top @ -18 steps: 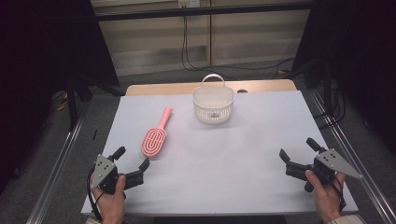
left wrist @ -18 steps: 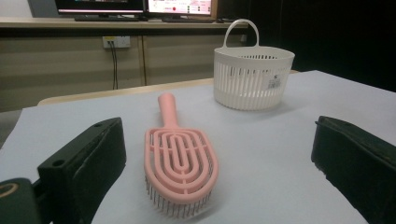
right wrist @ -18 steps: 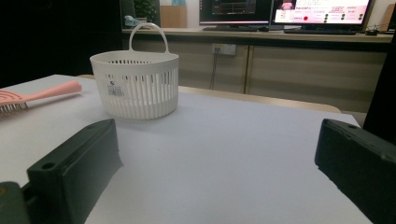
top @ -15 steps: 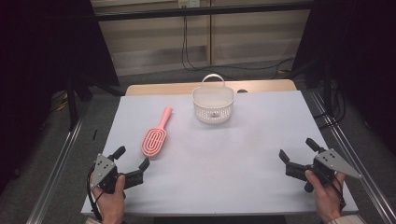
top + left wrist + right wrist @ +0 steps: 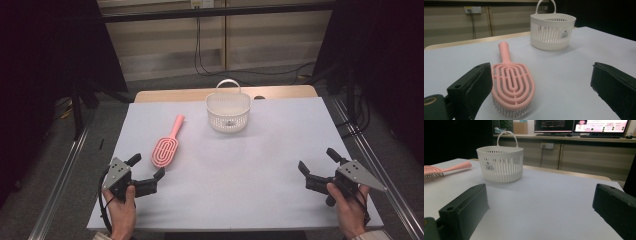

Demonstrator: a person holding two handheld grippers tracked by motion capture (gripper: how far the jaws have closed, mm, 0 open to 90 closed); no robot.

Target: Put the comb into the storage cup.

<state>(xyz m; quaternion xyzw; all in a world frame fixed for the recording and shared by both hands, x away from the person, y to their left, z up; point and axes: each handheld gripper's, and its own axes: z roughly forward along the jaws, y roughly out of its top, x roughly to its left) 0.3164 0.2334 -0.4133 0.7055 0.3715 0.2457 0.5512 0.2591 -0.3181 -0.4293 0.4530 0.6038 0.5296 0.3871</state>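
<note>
Counter [image 5: 260,200] w/ pale lilac-white top carries everything; most of it bare, prob. to leave working room between the two hands.

White slatted basket [image 5: 228,113] sits upright at the far middle, handle up, mouth open to the top, so a likely drop spot. Small label on its wall in both gripper views; print too small to read.

Pink hairbrush [image 5: 168,145] lies flat, bristles down, left of centre, handle aimed at the far edge, well apart from basket. Head end nearest the person, i.e. easiest to reach from the left.

Left hand-held gripper [image 5: 148,172] rests low at the near-left, jaws spread wide, nothing between pads; brush head just beyond it, off toward its left jaw, not touched. Looks lined up for a pickup.

Right hand-held gripper [image 5: 320,166] near-right, jaws wide apart too, empty, well apart from both things; seems on standby.
</note>
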